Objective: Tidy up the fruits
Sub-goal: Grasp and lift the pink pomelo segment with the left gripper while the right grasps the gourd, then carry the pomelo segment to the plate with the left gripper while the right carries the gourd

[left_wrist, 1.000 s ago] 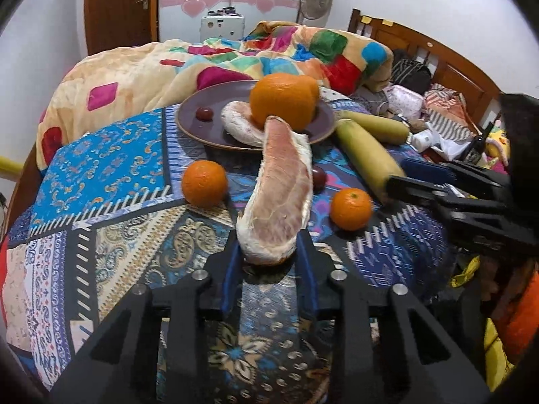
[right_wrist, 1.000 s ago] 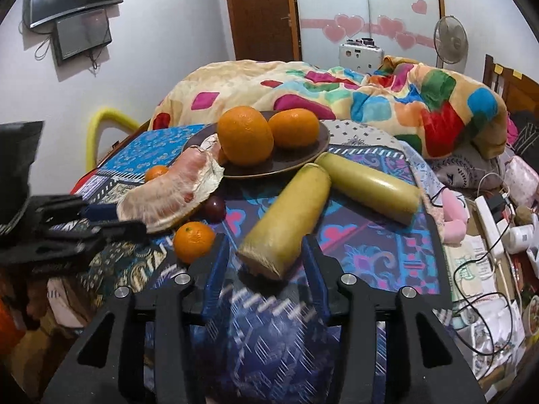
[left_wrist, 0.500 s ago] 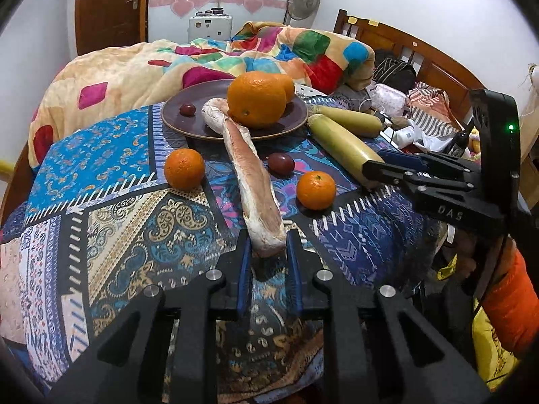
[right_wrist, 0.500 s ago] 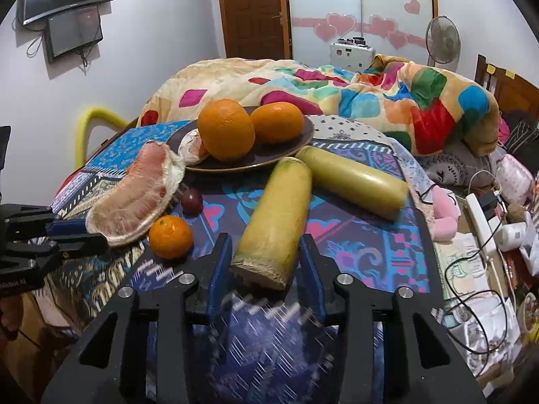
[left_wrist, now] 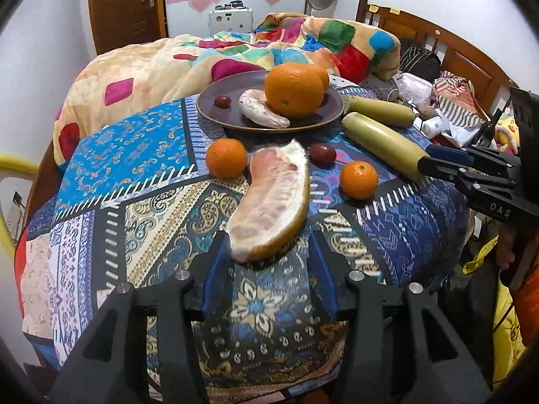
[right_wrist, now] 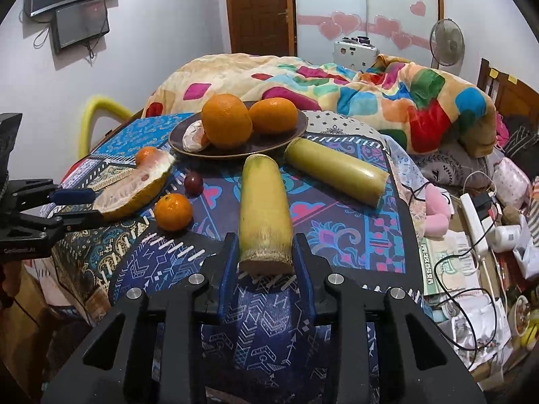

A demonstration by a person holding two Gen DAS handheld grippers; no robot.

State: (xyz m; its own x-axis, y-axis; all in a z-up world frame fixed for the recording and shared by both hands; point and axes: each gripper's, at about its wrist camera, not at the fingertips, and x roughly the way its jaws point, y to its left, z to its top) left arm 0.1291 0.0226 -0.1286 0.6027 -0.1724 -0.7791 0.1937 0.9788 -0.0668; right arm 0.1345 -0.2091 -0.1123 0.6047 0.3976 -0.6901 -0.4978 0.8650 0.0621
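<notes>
A pomelo wedge (left_wrist: 273, 202) lies on the patterned tablecloth (left_wrist: 134, 181), its near end between the open jaws of my left gripper (left_wrist: 267, 259). It also shows in the right wrist view (right_wrist: 134, 188). My right gripper (right_wrist: 266, 262) is shut on the near end of a yellow-green sugarcane piece (right_wrist: 264, 208), which shows in the left wrist view (left_wrist: 384, 144) too. A dark plate (left_wrist: 215, 114) holds two large oranges (left_wrist: 293, 89), a pomelo segment (left_wrist: 259, 114) and a grape (left_wrist: 223, 101).
Two small tangerines (left_wrist: 226, 158) (left_wrist: 358, 180) and a dark grape (left_wrist: 322, 153) lie loose near the wedge. A second sugarcane piece (right_wrist: 335, 171) lies to the right of the plate. A colourful quilt (right_wrist: 337, 91) is heaped behind; clutter and cables (right_wrist: 471, 222) lie beyond the table's right edge.
My left gripper held the pomelo wedge upright by its end; its jaws have since opened and the wedge lies flat. My right gripper has stayed on the sugarcane piece.
</notes>
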